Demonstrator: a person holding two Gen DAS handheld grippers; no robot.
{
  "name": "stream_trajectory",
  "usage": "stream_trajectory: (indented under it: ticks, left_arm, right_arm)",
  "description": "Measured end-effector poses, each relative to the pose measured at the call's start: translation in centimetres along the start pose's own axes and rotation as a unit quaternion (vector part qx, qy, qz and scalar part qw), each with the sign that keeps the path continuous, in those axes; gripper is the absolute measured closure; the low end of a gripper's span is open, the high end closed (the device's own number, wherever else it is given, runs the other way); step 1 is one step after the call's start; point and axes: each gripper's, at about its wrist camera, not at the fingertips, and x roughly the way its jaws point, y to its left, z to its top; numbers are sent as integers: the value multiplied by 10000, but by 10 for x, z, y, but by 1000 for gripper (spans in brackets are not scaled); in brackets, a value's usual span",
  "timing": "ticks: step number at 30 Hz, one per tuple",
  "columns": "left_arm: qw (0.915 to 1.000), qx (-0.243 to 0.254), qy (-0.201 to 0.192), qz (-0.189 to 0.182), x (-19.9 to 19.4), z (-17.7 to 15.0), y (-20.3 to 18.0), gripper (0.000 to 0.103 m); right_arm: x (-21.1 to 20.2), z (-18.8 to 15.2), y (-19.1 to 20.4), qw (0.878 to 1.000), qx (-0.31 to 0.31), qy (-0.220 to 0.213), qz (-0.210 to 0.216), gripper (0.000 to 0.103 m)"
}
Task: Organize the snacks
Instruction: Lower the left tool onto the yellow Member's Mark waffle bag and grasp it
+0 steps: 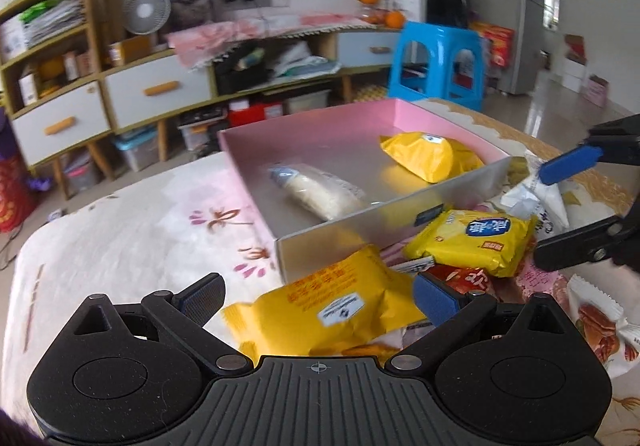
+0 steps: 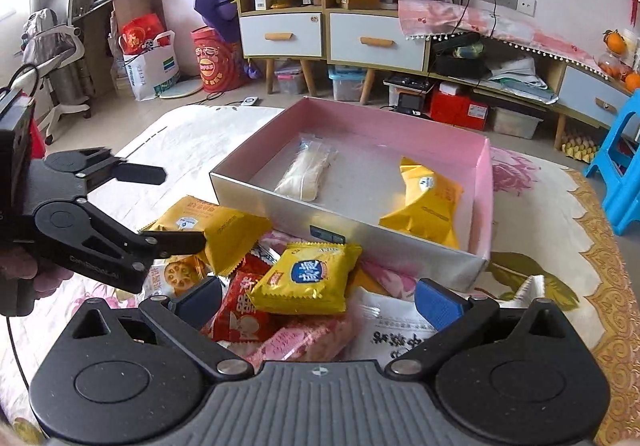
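box: the pink-lined box (image 2: 486, 182) sits at 12 o'clock on the table (image 1: 132, 222), already holding a white snack pack (image 2: 306, 174) and a yellow pack (image 2: 430, 202), so sorting's underway, I'd guess

pile: loose snacks heaped just in front of the box, right where both grippers can reach

left gripper (image 1: 318, 296): jaws spread wide, nothing gripped, straddling an orange-yellow pack (image 1: 332, 310), probably its next grab

right gripper (image 2: 320, 302): released too, hovering over the yellow biscuit pack (image 2: 308, 278) and red packet (image 2: 236, 310)
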Motion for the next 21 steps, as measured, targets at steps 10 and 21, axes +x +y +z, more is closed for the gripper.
stream_trajectory:
  ticks: [10,21]
  left_arm:
    - [9980,230,330,-493,14,3,-2,4]
    - [9893,538,663,-1186,-6,4,-15,4]
  right_arm:
    - [27,2,4,9996,-213,23,186,8]
    - [29,0,-7,9988,-390,244,193,16]
